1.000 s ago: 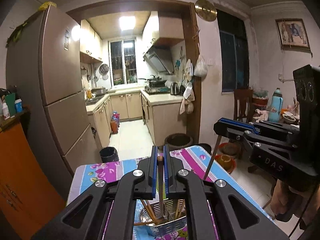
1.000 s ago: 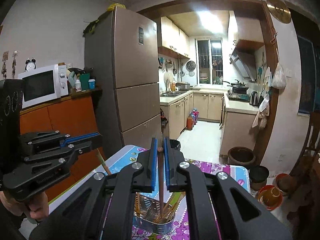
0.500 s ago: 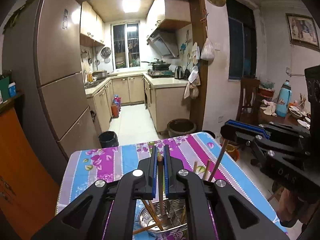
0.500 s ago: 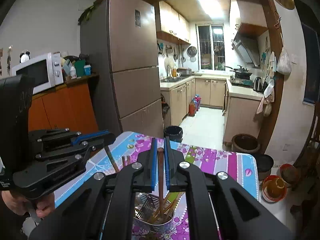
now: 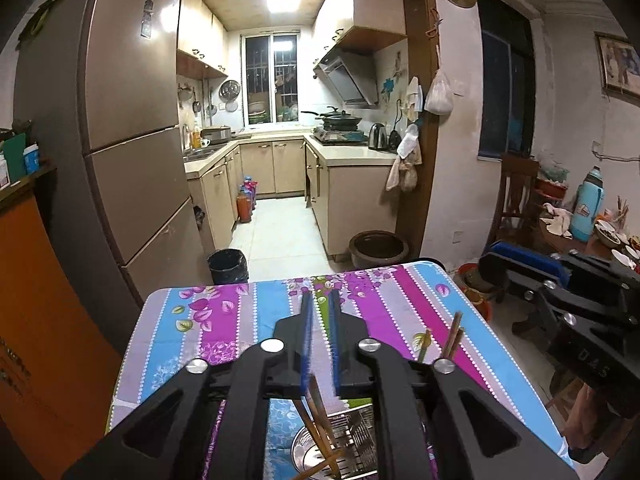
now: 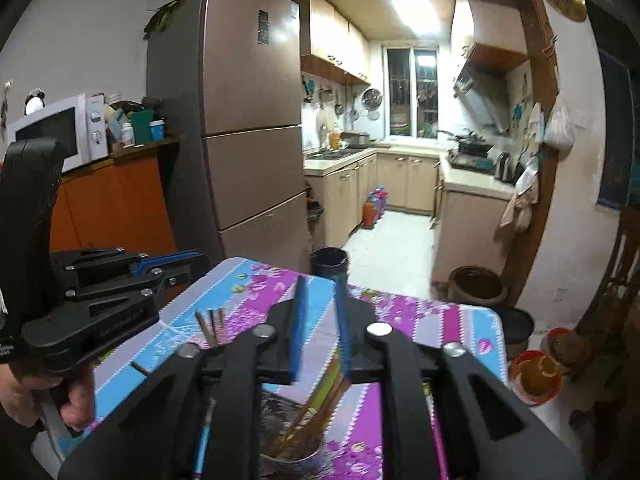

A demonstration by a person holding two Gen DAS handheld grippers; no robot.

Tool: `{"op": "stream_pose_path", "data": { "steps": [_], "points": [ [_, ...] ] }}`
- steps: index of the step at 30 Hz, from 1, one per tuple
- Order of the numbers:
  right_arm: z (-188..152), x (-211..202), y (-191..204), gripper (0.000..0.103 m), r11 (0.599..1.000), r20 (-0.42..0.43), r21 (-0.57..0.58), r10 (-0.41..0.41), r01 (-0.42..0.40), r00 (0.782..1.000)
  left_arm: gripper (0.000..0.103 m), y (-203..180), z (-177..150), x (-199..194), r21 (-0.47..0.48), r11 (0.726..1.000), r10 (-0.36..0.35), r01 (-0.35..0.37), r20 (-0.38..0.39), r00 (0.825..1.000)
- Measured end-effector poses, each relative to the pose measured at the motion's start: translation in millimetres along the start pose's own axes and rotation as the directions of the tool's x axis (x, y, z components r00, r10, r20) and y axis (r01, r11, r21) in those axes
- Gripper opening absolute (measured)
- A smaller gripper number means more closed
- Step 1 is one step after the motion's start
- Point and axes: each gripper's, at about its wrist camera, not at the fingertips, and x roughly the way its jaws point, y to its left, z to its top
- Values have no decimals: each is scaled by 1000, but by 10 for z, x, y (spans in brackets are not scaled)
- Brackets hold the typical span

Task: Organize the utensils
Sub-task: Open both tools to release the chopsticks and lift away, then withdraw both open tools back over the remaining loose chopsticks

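Note:
A round metal utensil holder (image 5: pixel 352 444) stands on the striped floral tablecloth (image 5: pixel 224 320), right below both grippers; it also shows in the right wrist view (image 6: pixel 296 440). Several wooden chopsticks (image 5: pixel 320 412) lean inside it, and more chopsticks (image 5: pixel 454 334) stick up at its right. My left gripper (image 5: pixel 320 300) is open and empty above the holder. My right gripper (image 6: pixel 320 284) is open and empty too, with chopsticks (image 6: pixel 316 408) below it. Each gripper shows at the side of the other's view.
A tall fridge (image 5: pixel 132 152) and an orange cabinet (image 5: pixel 36 320) stand left of the table. A black bin (image 5: pixel 228 266) and a brown crock (image 5: pixel 378 248) sit on the floor beyond the table's far edge. A cluttered side table (image 5: pixel 580 232) is at the right.
Both grippers held a chopstick upright over the holder, then lowered toward it. Now both have opened, and the chopsticks are down in the holder.

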Motion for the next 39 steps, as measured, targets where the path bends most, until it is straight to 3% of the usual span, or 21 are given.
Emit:
{"op": "stream_pose_path", "data": {
  "steps": [2, 11, 17, 22, 29, 39],
  "points": [
    [-1, -3, -11, 25, 1000, 13, -10, -18, 18, 1000, 24, 15, 2, 13, -6, 1000, 2, -2, 4, 1000],
    [-43, -92, -132, 53, 1000, 47, 7, -29, 28, 998, 38, 95, -8, -3, -23, 999, 30, -30, 20, 999],
    [-150, -198, -160, 74, 999, 54, 19, -35, 34, 998, 57, 146, -36, -210, -21, 998, 53, -52, 63, 997],
    [-216, -335, -129, 87, 999, 73, 27, -47, 45, 996, 65, 194, -68, -401, -32, 997, 70, -67, 94, 993],
    [-318, -651, 23, 94, 998, 135, 0, -65, 65, 989, 73, 187, -271, -781, -25, 995, 98, -95, 164, 982],
    [-588, -1183, 395, 97, 995, 239, -42, -79, 92, 968, 76, 6, -847, -1467, -25, 993, 120, -119, 323, 939]
  ]
}}
